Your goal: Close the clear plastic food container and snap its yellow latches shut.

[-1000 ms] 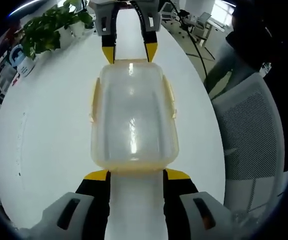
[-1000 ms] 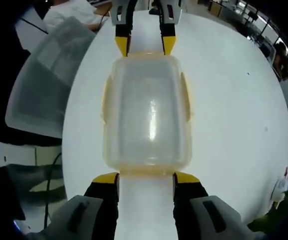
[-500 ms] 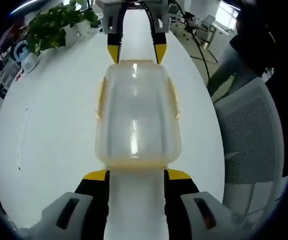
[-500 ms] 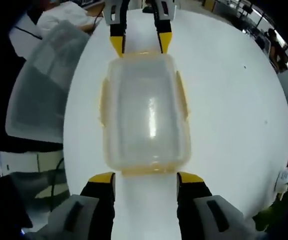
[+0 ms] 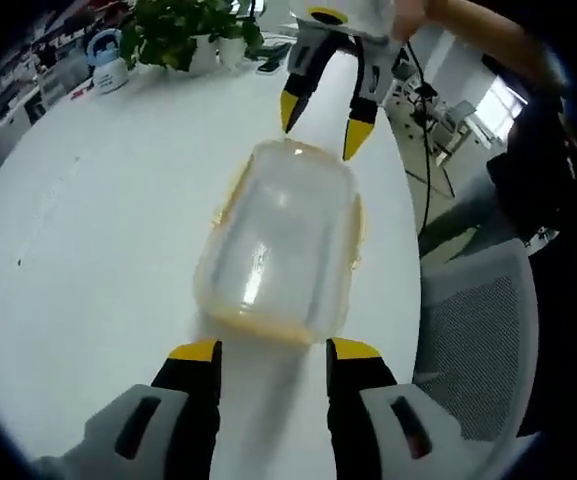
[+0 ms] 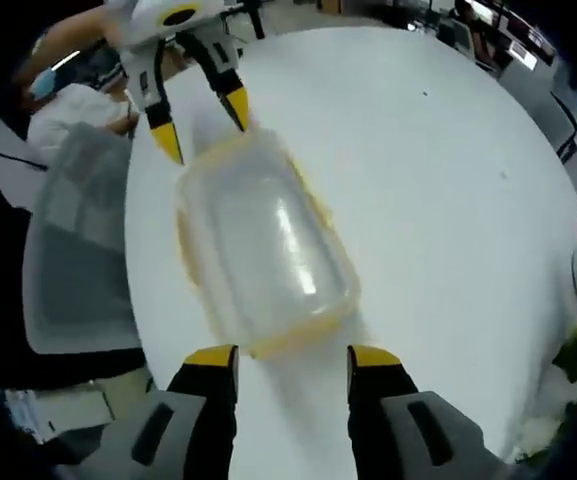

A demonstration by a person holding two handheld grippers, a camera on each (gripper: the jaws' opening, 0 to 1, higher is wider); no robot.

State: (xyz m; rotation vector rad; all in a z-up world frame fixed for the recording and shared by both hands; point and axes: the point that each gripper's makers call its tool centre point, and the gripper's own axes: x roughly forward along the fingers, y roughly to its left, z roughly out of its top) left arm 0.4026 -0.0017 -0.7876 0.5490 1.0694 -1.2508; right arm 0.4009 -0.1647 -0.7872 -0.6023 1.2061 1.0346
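Container: the clear container (image 5: 278,245) is lying on the white table (image 5: 88,260), lid on top, between the two grippers; each gripper is facing one short end of it.
Latches: a yellow latch (image 5: 225,195) is showing along each long side, and a yellow edge at each short end. Whether they are snapped shut, the pictures are not showing clearly.
Left gripper: the left gripper (image 5: 271,351) is standing just beside the near short end of the container, jaws apart, wider than nothing between them; it is holding nothing and seems not to be touching the container.
Right gripper: the right gripper (image 6: 291,356) is standing at the other short end, jaws also apart and empty. In the left gripper view it is appearing beyond the container, with its tips above the far end.
Why placed so: probably the two grippers are staying at opposite ends so that the container cannot slide while an end latch is being pressed.
Pose: both grippers are pointing down and forward at the container, slightly turned to its long axis.
Around: a green plant (image 5: 183,30) is standing far behind the container; a grey chair (image 5: 478,340) is beside the table.
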